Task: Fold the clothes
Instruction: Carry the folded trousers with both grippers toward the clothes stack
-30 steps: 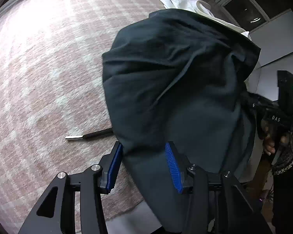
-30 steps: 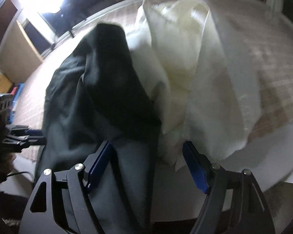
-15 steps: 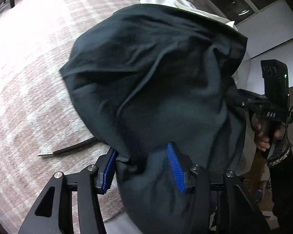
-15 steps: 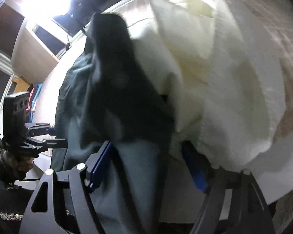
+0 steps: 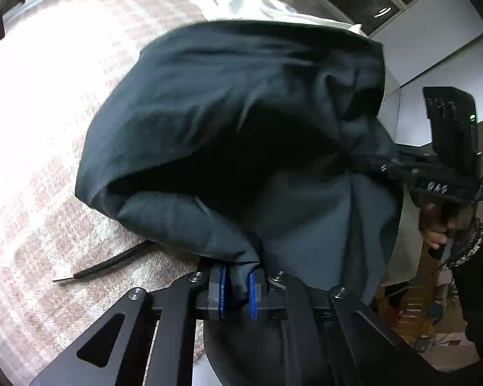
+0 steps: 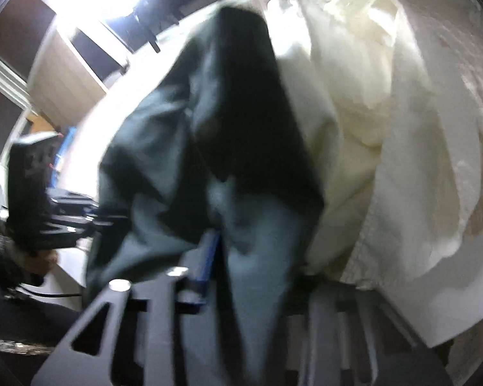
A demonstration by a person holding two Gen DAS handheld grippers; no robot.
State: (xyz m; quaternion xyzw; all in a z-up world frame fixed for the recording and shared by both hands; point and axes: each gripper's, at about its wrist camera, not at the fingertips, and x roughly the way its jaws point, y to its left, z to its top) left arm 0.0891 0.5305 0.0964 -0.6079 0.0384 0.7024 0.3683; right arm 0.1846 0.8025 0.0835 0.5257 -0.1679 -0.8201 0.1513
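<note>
Left wrist view: the left gripper [image 5: 237, 286] is clamped on a bunched edge of the dark garment [image 5: 228, 122], which is lifted above the checked counter [image 5: 42, 122]. The cloth looks soft, light and limp.

Right wrist view: the right gripper [image 6: 241, 257] seems closed on another fold, though blur obscures it. Edges or corners are judged the best holds. A white garment [image 6: 370, 112] lies beside.

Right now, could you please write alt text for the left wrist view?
The left gripper is shut on a dark garment bunched over a pink checked cloth. The right gripper meets the garment's far side; white clothes lie behind and a black cord beside.
</note>
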